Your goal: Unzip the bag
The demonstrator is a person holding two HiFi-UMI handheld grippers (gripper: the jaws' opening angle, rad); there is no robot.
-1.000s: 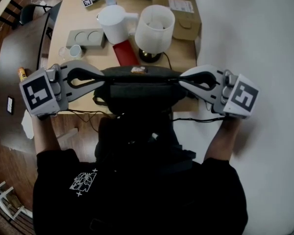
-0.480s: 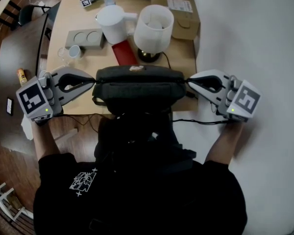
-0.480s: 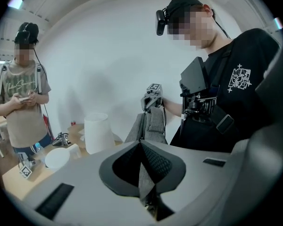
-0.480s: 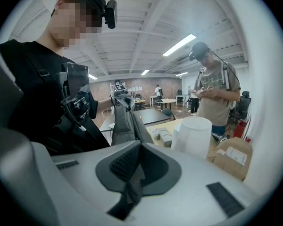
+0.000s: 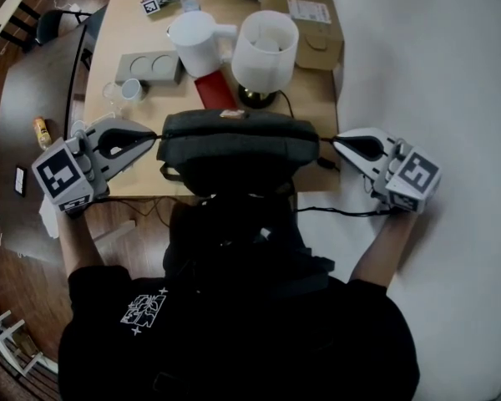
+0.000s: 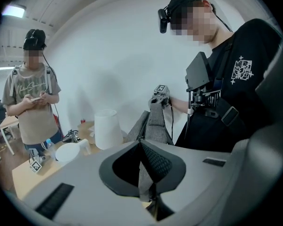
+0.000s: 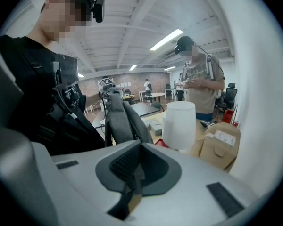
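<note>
Both tools are spreading outward vs a sec ago: the left tool (image 5: 156, 137) is drifting further left and the right tool (image 5: 332, 143) further right. Both are also sitting lower, nearer the counter (image 5: 134, 32) edge. The bag (image 5: 234, 144) btwn them is getting stretched, looking wider and flatter than before. It's hanging in the air over the near edge of the counter, right in front of the person's chest. The white lamp (image 5: 265, 44) and white jug (image 5: 196, 42) are standing just beyond it on the far side.

Grip isn't changing. The left tool is staying clamped together on a grey fabric strip (image 6: 144, 182) at the bag's left end. The right tool is staying clamped on a small dark tab (image 7: 135, 180) at the right end. Can't tell whether either bit is the zip pull or just a strap end, too small.

What that's meaning for the task, imo: the bag is being pulled taut end to end, which is prep, not unzipping yet. No gap is showing along the top from the head view, so the zip is prob still shut. If the right tool is holding the pull, a taut bag is going to let it run. If not, one tool is going to have to let go & regrip, w/ the bag sagging or dropping as the risk.
</note>
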